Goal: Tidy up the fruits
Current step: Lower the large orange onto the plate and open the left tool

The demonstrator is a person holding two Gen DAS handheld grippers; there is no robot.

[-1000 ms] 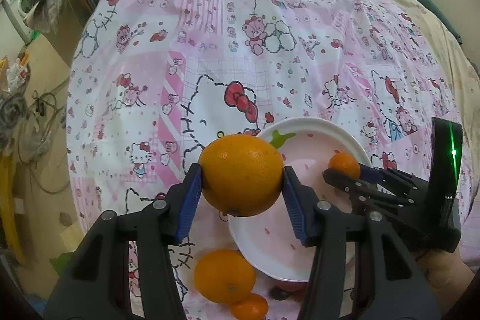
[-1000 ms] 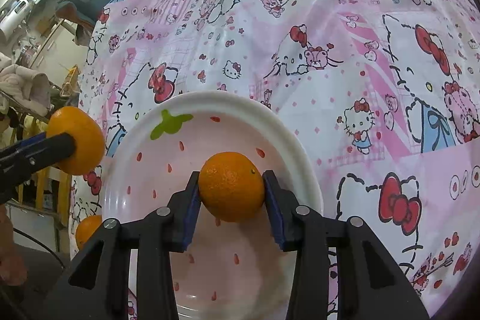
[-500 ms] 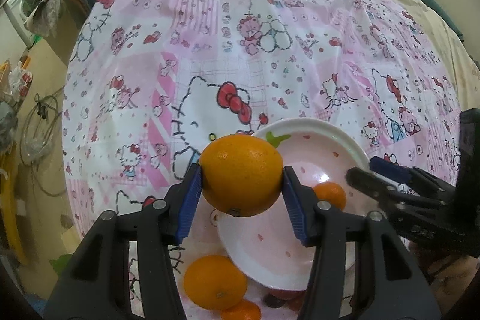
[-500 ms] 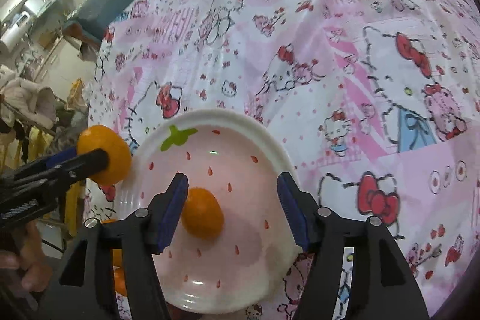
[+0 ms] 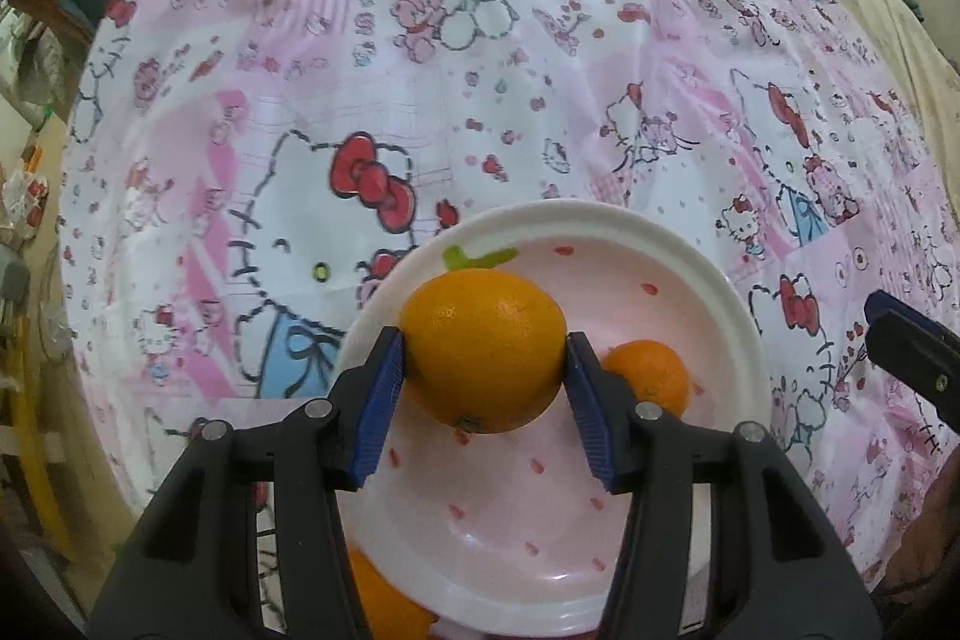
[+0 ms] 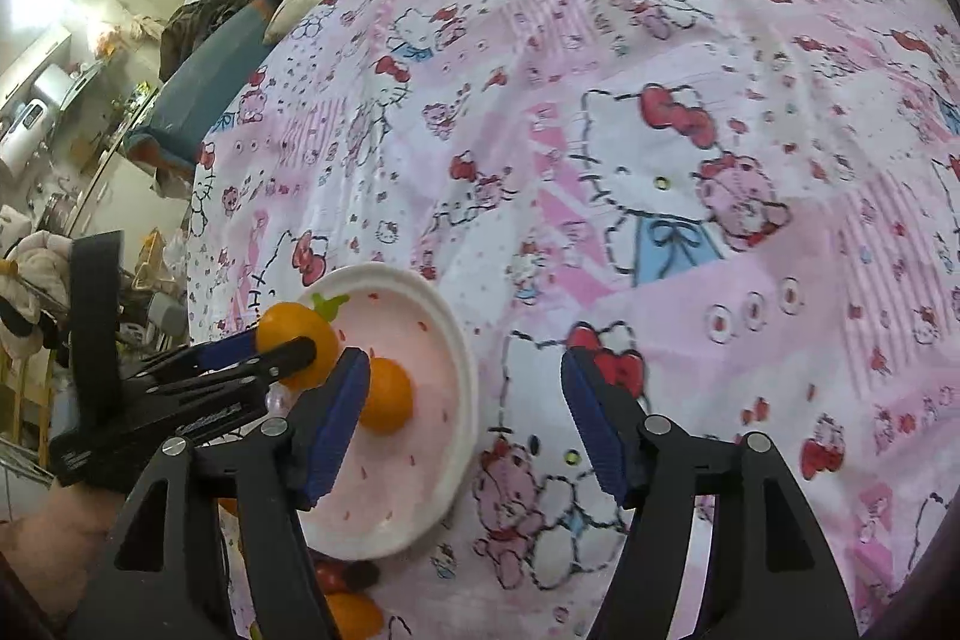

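My left gripper [image 5: 485,388] is shut on a large orange [image 5: 483,347] and holds it over the white strawberry-print plate [image 5: 708,280]. A small mandarin [image 5: 651,377] lies in the plate just right of it. In the right wrist view the plate [image 6: 456,388] is at the lower left with the mandarin [image 6: 387,395] in it, and the left gripper [image 6: 282,352] holds the orange [image 6: 294,334] above its far rim. My right gripper [image 6: 465,424] is open and empty, to the right of the plate above the bedspread.
A pink Hello Kitty bedspread [image 5: 420,70] covers the bed. Another orange [image 5: 384,604] lies by the plate's near edge, also in the right wrist view [image 6: 354,613], next to small dark red fruits [image 6: 342,574]. Room clutter stands beyond the bed's left edge [image 6: 60,220].
My right gripper opened, left the mandarin in the plate and drew back to the right. My left gripper carried the large orange from beside the plate to over it.
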